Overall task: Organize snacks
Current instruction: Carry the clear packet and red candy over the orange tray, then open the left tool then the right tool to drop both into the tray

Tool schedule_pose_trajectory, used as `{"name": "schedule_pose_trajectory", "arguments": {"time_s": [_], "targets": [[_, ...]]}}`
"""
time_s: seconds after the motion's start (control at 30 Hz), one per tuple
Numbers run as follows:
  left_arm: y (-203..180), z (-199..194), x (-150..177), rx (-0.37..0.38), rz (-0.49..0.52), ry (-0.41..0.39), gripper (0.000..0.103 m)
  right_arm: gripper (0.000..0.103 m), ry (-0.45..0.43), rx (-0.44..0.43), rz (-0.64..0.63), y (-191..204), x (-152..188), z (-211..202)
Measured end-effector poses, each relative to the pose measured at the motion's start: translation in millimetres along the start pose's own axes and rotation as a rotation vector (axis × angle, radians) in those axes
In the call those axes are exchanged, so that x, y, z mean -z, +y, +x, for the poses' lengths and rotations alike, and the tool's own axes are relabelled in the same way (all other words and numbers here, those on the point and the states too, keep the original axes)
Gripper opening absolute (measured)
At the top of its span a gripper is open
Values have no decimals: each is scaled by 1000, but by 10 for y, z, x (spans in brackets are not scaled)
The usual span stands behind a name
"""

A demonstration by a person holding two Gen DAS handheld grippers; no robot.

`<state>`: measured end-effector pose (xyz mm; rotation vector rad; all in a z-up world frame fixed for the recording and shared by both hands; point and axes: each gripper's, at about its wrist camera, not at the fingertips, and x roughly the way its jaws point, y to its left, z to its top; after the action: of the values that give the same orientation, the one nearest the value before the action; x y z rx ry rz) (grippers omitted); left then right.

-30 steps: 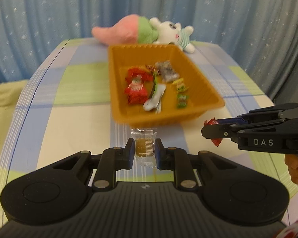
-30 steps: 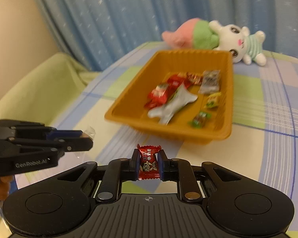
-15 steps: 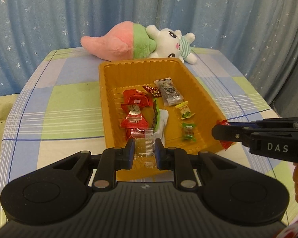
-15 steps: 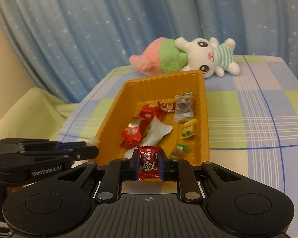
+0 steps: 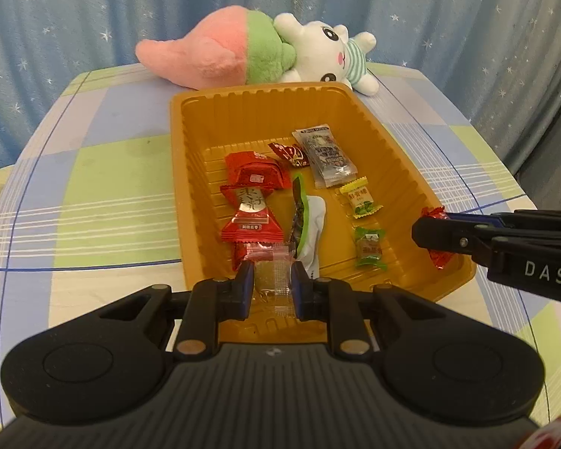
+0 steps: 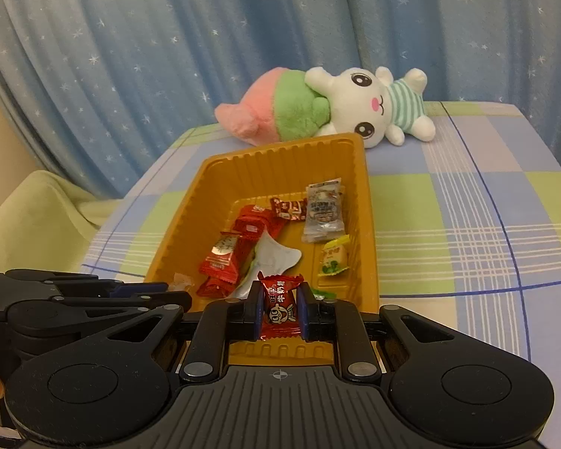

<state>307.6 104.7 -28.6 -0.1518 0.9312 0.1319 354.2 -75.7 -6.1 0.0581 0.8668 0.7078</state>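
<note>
Over the orange tray's [image 5: 190,172] six o'clock end on the checked desk [image 5: 93,194], the left gripper [image 5: 272,289] pinches a clear-wrapped candy [image 5: 271,280] while the right gripper [image 6: 279,308], at the tray's four o'clock corner, pinches a red-wrapped candy [image 6: 280,307].

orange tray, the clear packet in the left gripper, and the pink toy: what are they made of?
Orange tray: looks like thin moulded plastic, semi-glossy; its walls are ribbed and catch highlights.
Clear packet: transparent plastic film, shiny and crinkled, a brownish piece showing through.
Pink toy: plush fabric, matte and fuzzy, probably soft-stuffed.
</note>
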Motion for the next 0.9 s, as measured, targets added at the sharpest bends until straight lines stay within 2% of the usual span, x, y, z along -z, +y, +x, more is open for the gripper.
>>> {"name": "schedule_pose_trajectory", "arguments": {"time_s": [0.27, 0.6, 0.9], "targets": [[-20, 61, 6, 24, 13, 12, 19, 19, 8, 22, 21, -49, 10, 13], [16, -151, 59, 49, 21, -21, 20, 19, 14, 17, 46, -23, 0, 14], [197, -302, 55, 44, -4, -46, 27, 19, 51, 3, 68, 65, 1, 153]]}}
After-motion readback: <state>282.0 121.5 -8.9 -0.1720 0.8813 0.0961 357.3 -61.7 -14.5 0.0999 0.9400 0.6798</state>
